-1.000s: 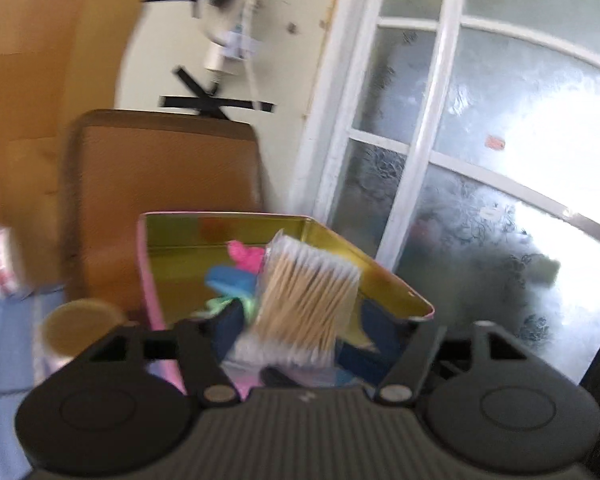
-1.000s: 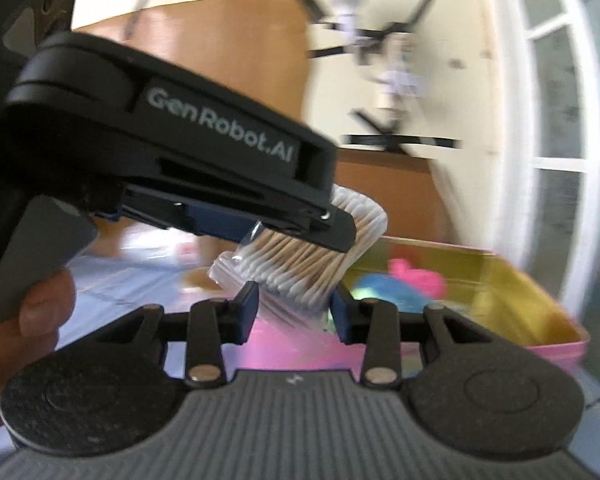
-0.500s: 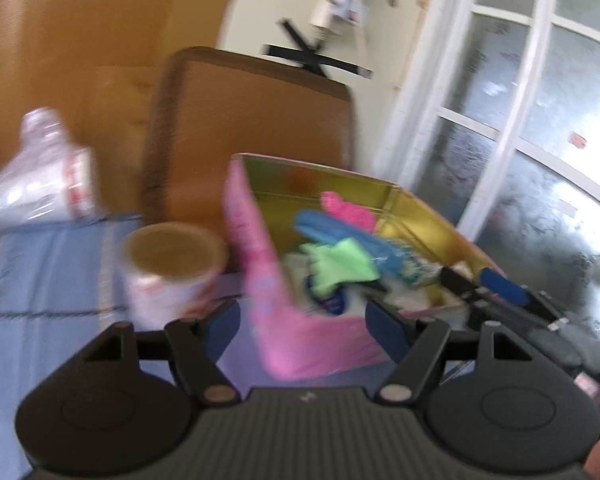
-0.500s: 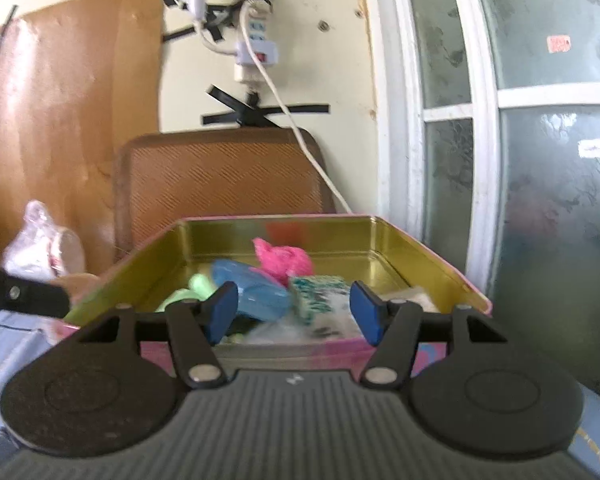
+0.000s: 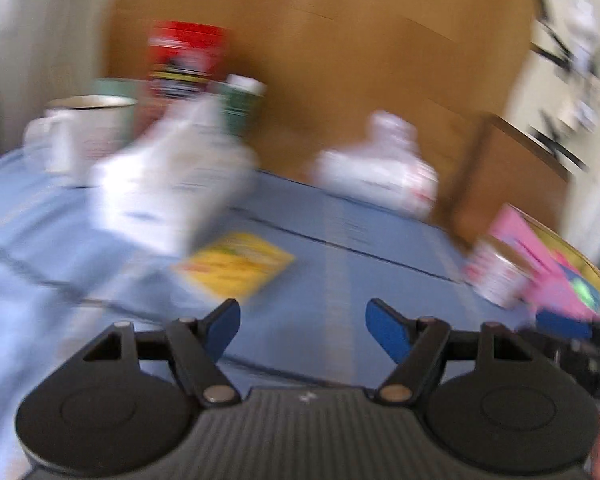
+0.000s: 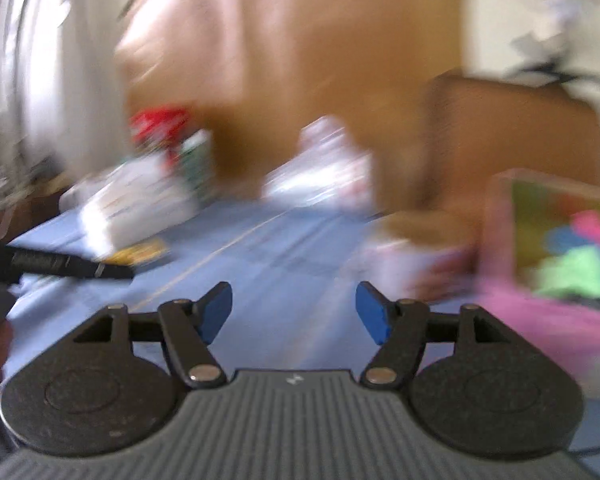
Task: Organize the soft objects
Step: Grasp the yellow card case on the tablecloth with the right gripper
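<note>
Cotton swabs gone from both grippers, empty, right [image 6: 294, 312] opening; pink tin [image 6: 540, 320] blurred.

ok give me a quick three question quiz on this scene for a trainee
1. True or false: the left gripper has something between its pads.
2. Which lies flat on the blue cloth ahead of the left gripper? A) yellow packet B) pair of scissors C) spoon
3. In the right wrist view, on which side of the picture is the pink tin of soft items?

Key: 1 false, both it and the right gripper hold nothing. 2 A. 3 the right side.
</note>
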A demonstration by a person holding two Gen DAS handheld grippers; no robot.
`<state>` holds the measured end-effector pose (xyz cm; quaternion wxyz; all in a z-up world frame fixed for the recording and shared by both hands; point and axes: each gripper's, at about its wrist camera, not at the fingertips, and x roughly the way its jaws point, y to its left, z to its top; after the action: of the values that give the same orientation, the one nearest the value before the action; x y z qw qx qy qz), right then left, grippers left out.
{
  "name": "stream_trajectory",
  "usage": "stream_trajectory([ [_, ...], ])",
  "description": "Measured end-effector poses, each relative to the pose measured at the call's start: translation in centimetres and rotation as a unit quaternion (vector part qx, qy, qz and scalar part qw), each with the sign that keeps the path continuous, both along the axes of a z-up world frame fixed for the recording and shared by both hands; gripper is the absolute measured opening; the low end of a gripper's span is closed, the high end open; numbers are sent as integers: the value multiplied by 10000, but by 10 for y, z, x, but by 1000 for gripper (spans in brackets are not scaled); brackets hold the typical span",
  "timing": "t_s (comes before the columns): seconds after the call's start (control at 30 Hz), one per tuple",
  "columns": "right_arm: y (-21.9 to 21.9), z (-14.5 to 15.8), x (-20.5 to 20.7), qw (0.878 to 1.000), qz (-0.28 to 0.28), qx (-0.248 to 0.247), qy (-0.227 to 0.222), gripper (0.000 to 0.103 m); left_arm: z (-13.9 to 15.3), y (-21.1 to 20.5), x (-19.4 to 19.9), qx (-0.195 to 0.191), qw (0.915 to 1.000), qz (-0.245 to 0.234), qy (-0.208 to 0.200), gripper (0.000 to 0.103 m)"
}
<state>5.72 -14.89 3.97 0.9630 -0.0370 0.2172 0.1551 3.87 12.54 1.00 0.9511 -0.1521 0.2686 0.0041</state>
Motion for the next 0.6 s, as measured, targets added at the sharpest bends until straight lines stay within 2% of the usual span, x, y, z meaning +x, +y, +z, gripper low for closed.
stream_trajectory([
  [0.07,29,-6,18,9989,326,-98,311,72,-1,27,-6,-119,9986,517,-82,71],
  [0.13,57,-9,34,9968,579,-206,501,77,-4,52,-11,-594,9943,863,-182,72],
  [0.2,85,-10,47,9938,908,-264,583,90,-8,70,-14,-1130,9883,984,-271,72],
  [0.27,115,-13,57,9909,1154,-460,513,92,-11,79,-14,-1400,9843,1026,-315,72],
  [0.43,174,-22,88,9845,1424,-892,510,96,-12,81,-18,-1563,9819,985,-422,72],
  [0.6,199,-44,126,9745,1621,-1179,1012,101,-10,76,-19,-1431,9849,854,-468,73],
])
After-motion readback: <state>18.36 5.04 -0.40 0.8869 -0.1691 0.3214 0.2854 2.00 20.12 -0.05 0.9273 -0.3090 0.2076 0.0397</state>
